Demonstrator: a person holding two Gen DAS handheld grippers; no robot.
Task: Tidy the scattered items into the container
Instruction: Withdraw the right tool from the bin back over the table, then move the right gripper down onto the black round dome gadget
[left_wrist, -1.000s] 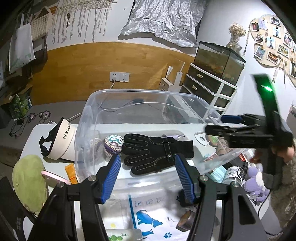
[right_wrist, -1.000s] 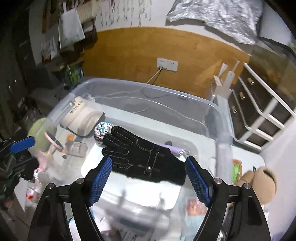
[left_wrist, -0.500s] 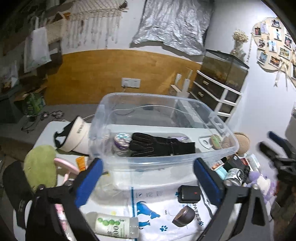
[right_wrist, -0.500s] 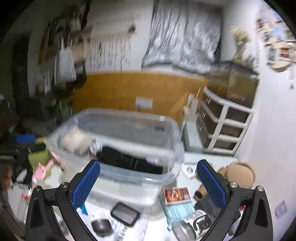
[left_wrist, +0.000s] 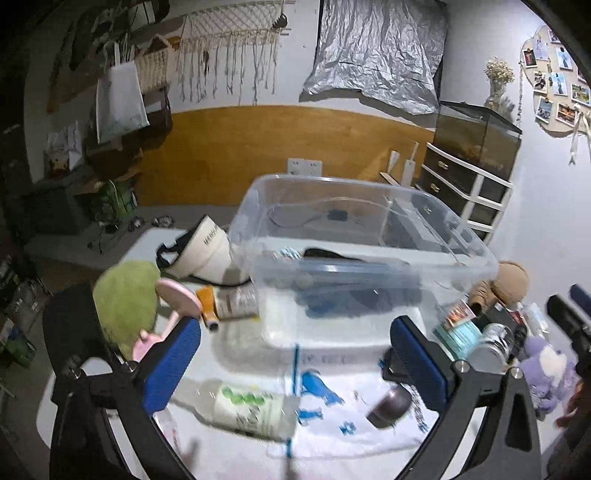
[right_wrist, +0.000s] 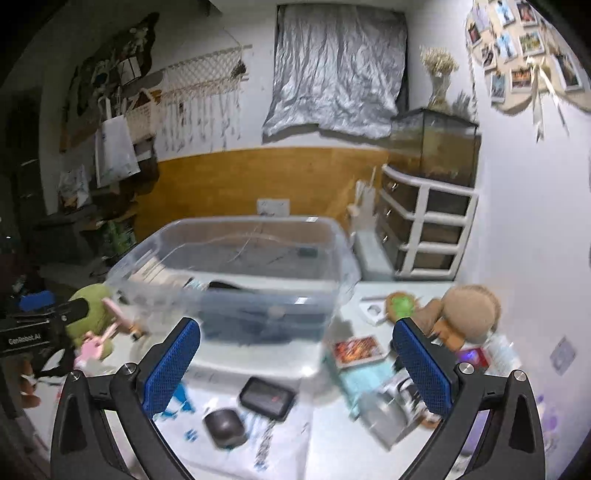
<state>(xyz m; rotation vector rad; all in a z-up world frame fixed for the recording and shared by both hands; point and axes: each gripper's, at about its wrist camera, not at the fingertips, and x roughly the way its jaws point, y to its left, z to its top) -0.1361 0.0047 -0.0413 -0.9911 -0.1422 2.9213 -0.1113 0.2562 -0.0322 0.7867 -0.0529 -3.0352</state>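
since a second ago you've pulled both tools back from over the clear bin (left_wrist: 373, 236), and the black glove (left_wrist: 332, 254) you had between them now lies inside it beside a small round patterned thing; through the wall it shows only as a dark smear. your left gripper (left_wrist: 299, 354) had its jaws opening within that second and now stands wide with nothing between the pads, hanging above the white bottle with green dots (left_wrist: 251, 406) and the printed bag (left_wrist: 332, 406). your right gripper (right_wrist: 295, 362) did the same: wide, empty, over the black flat case (right_wrist: 266, 398) and the small dark puck (right_wrist: 224, 428).

plenty is left outside: the green plush (left_wrist: 125, 295), the visor cap (left_wrist: 199, 254), the brown plush (right_wrist: 465, 310).

for the next pick i'd take what sits straight under each tool. slow down first, since both views are smeared. come at the bottle across its narrow width, not its length, and keep the bag clear of your pads.
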